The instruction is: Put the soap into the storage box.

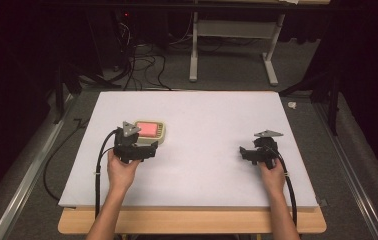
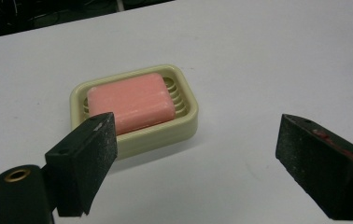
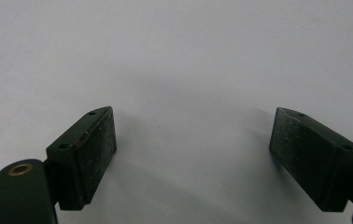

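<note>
A pink bar of soap [image 2: 130,102] lies in a cream soap dish [image 2: 184,123] on the white table top. In the high view the soap [image 1: 148,129] and its dish [image 1: 163,134] sit left of centre. My left gripper [image 2: 197,125] is open just short of the dish, its jaws wide apart with nothing between them. From above, the left gripper [image 1: 146,147] sits right in front of the dish, held by a hand. My right gripper [image 3: 193,114] is open over bare table, nothing between its pads. It rests at the right side of the table [image 1: 247,152].
The white board [image 1: 207,120] covers a wooden table whose front edge [image 1: 192,222] shows below it. Cables trail from both grippers off the near edge. Beyond the far edge are a white desk frame [image 1: 234,45] and floor cables [image 1: 142,65].
</note>
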Motion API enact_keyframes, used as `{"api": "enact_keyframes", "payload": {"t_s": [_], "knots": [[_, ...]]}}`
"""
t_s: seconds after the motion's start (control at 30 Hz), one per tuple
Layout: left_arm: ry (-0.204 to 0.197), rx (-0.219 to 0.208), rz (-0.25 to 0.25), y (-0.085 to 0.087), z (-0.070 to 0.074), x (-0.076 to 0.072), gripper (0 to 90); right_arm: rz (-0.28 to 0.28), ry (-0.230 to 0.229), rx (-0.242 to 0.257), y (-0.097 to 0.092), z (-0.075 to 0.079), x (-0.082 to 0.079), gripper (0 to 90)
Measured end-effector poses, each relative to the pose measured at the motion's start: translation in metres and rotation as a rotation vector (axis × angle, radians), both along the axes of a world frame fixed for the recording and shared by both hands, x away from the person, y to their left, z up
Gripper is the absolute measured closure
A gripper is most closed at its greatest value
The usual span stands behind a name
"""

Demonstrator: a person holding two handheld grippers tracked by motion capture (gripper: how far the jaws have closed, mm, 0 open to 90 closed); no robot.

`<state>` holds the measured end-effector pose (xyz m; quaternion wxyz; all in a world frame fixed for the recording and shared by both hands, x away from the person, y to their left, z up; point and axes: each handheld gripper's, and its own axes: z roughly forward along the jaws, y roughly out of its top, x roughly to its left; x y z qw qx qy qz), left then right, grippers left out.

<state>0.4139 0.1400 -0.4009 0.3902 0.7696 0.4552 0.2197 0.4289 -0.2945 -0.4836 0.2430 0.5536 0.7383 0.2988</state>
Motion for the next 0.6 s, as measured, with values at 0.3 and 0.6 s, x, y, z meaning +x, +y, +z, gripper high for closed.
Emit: {"api": "enact_keyframes", "payload": {"t_s": [0.3, 0.6], "knots": [[-0.003, -0.006, -0.017, -0.0013, -0.0006, -0.0047, 13.6, 0.000, 0.000, 0.000, 0.0000, 0.0000, 0.0000, 15.6], [0.003, -0.016, -0.049, -0.0085, -0.0020, -0.0093, 14.0, 0.000, 0.000, 0.000, 0.0000, 0.0000, 0.0000, 15.6]]}}
